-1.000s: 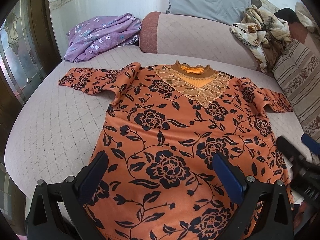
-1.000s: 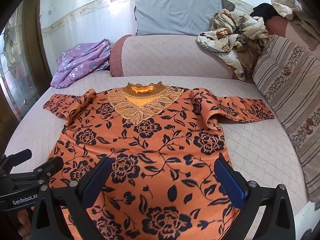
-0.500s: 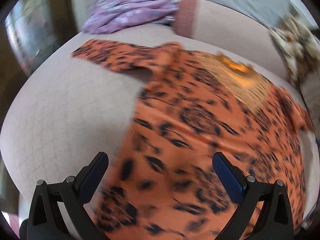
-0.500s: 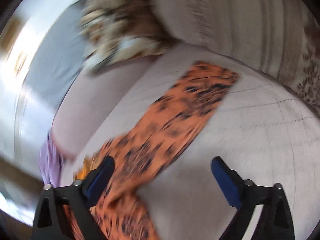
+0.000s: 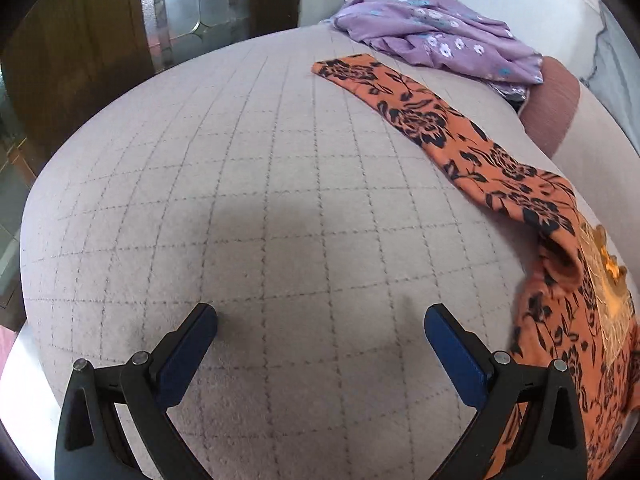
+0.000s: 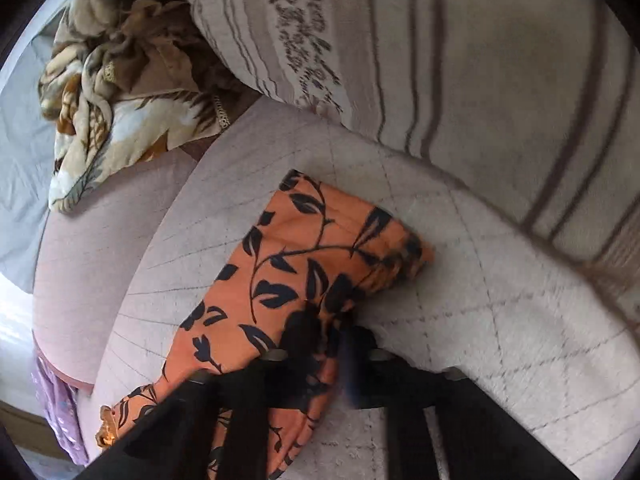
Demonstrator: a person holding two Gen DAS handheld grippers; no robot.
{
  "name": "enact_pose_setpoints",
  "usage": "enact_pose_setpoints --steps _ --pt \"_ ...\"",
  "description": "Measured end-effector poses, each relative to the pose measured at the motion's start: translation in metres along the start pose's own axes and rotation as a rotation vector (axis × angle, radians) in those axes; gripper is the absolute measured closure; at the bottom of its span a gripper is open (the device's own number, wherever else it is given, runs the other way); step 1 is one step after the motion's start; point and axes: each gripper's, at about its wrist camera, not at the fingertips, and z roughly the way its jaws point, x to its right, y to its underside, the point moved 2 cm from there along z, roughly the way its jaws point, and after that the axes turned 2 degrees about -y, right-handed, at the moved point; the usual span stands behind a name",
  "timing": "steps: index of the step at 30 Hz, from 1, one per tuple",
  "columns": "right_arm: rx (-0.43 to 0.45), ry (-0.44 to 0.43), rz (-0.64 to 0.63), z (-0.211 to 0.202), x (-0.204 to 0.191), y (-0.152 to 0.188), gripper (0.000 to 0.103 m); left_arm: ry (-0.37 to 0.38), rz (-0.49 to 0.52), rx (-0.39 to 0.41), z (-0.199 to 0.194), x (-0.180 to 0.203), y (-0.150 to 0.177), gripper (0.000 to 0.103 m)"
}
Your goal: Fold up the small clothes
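An orange blouse with black flowers lies flat on the quilted sofa seat (image 5: 248, 200). In the left wrist view its left sleeve (image 5: 424, 120) stretches across the seat and its lace collar (image 5: 608, 280) shows at the right edge. My left gripper (image 5: 320, 344) is open and empty over bare seat, left of the blouse body. In the right wrist view my right gripper (image 6: 328, 340) is shut on the blouse's right sleeve (image 6: 304, 256), pinching it a little behind the cuff.
A purple floral garment (image 5: 432, 36) lies at the sofa's back corner by a glass door (image 5: 200, 8). A striped cushion (image 6: 480, 60) and a crumpled brown-and-cream cloth (image 6: 116, 92) lie just beyond the right sleeve.
Both grippers have swung apart from the blouse's hem. The left now hovers over bare seat near the left sleeve. The right has moved to the right sleeve and shut on it.
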Motion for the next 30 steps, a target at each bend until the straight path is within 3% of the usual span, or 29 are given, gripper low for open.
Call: enact_pose_setpoints --steps 4,8,12,16,17,19,20,21,23,24,25,28,30 --pt "0.125 -0.096 -0.182 -0.053 -0.073 -0.004 0.096 -0.003 -0.012 -0.002 0.003 0.000 0.000 0.000" --pt "0.203 -0.354 -0.370 -0.130 -0.190 0.027 0.096 0.048 -0.071 -0.005 0.003 -0.007 -0.004 0.000" --pt "0.212 -0.602 -0.512 -0.191 -0.291 0.112 0.096 0.094 -0.104 -0.012 0.000 -0.013 -0.004 0.000" --pt "0.116 -0.723 -0.537 -0.187 -0.339 0.211 0.096 0.112 -0.106 -0.018 -0.001 -0.015 -0.003 0.000" --pt "0.072 -0.726 -0.542 -0.174 -0.346 0.237 0.095 0.116 -0.110 -0.019 -0.001 -0.016 -0.003 0.000" --pt "-0.018 -0.693 -0.532 -0.135 -0.350 0.284 0.081 0.120 -0.116 -0.019 0.000 -0.017 -0.003 0.000" --pt "-0.088 -0.648 -0.554 -0.104 -0.350 0.312 0.040 0.117 -0.113 -0.019 0.001 -0.016 -0.003 0.000" --pt "-0.153 -0.585 -0.586 -0.076 -0.348 0.333 0.011 0.112 -0.103 -0.021 0.001 -0.015 -0.003 0.000" --pt "-0.382 -0.431 -0.586 -0.010 -0.327 0.382 0.014 0.110 -0.078 -0.029 0.001 -0.013 -0.003 0.000" --pt "-0.458 -0.419 -0.550 0.007 -0.315 0.394 0.016 0.116 -0.078 -0.031 0.002 -0.014 -0.003 0.000" --pt "-0.388 -0.458 -0.556 -0.002 -0.310 0.393 0.016 0.126 -0.095 -0.028 0.001 -0.016 -0.003 0.000" --pt "-0.367 -0.508 -0.574 -0.020 -0.321 0.378 0.013 0.136 -0.157 -0.013 0.000 -0.020 -0.004 0.000" --pt "-0.305 -0.510 -0.599 -0.034 -0.326 0.367 0.013 0.131 -0.168 -0.008 0.000 -0.020 -0.004 0.000"
